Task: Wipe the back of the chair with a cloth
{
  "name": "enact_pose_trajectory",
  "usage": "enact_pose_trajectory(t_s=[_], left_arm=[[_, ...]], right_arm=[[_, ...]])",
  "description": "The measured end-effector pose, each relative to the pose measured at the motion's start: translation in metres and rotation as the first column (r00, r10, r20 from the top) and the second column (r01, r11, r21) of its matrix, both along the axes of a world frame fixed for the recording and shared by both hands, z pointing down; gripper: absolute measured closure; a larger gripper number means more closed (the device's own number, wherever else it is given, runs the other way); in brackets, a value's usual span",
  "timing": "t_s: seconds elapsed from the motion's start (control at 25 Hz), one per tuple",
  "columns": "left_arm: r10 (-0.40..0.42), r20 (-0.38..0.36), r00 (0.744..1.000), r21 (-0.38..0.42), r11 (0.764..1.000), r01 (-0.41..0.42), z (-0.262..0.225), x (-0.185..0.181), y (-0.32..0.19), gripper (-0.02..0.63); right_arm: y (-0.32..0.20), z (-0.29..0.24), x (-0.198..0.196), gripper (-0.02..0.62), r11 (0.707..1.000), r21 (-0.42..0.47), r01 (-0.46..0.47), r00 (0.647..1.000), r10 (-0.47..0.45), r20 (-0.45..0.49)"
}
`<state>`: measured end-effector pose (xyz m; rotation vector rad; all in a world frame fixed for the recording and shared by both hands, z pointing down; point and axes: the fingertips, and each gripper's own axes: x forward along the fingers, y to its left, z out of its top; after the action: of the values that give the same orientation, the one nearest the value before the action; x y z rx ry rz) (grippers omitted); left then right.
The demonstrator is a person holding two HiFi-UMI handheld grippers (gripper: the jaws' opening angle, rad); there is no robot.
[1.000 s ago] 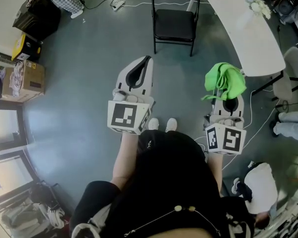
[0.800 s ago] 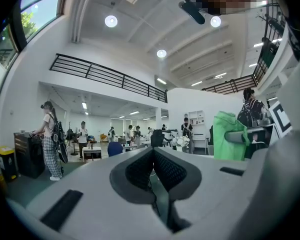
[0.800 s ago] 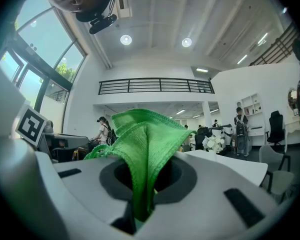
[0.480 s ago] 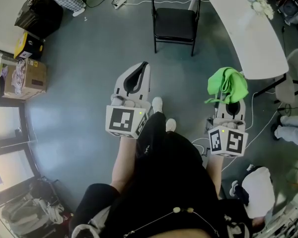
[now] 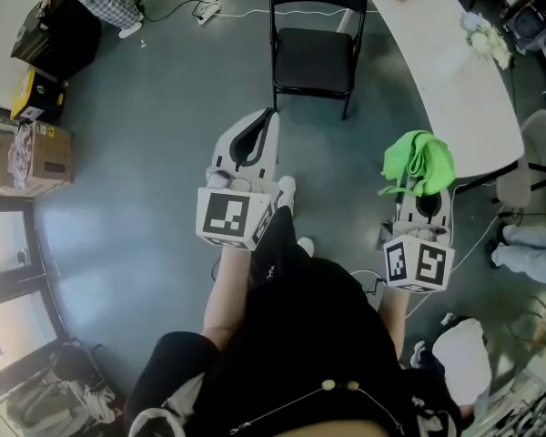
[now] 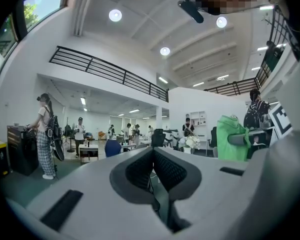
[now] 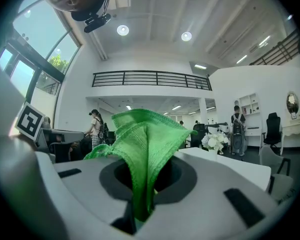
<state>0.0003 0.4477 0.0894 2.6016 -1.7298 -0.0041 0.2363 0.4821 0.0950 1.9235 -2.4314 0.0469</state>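
Note:
A black folding chair (image 5: 311,35) stands on the grey floor ahead of me, its seat facing me and its back at the far side. My right gripper (image 5: 420,178) is shut on a bright green cloth (image 5: 418,162), which bunches up over its tips; in the right gripper view the green cloth (image 7: 145,149) is pinched between the jaws. My left gripper (image 5: 257,130) is shut and holds nothing, its jaws (image 6: 152,176) meeting in the left gripper view. Both grippers are held level, short of the chair. The chair is a small dark shape (image 6: 157,136) far off in the left gripper view.
A long white table (image 5: 460,62) runs along the right of the chair, with a grey chair (image 5: 528,148) beyond it. Cardboard boxes (image 5: 27,153) and a black case (image 5: 59,30) sit at the far left. Cables (image 5: 218,9) cross the floor behind the chair. People stand around the room.
Both grippers and I have moved forward toward the chair, which now sits closer and lower in the head view. The cloth stays gripped on the right; the left stays shut.

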Motion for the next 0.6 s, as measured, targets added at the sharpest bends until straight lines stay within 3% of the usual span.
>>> enact_pose_trajectory(t_s=[0.36, 0.6], left_arm=[[0.044, -0.002, 0.999, 0.014, 0.999, -0.044, -0.006, -0.043, -0.136, 0.601], [0.048, -0.007, 0.999, 0.012, 0.999, -0.048, -0.004, -0.062, -0.195, 0.601]], right_arm=[[-0.136, -0.008, -0.063, 0.551, 1.0, 0.009, 0.006, 0.999, -0.006, -0.046], [-0.19, -0.005, -0.086, 0.552, 1.0, 0.003, 0.008, 0.996, -0.007, -0.089]])
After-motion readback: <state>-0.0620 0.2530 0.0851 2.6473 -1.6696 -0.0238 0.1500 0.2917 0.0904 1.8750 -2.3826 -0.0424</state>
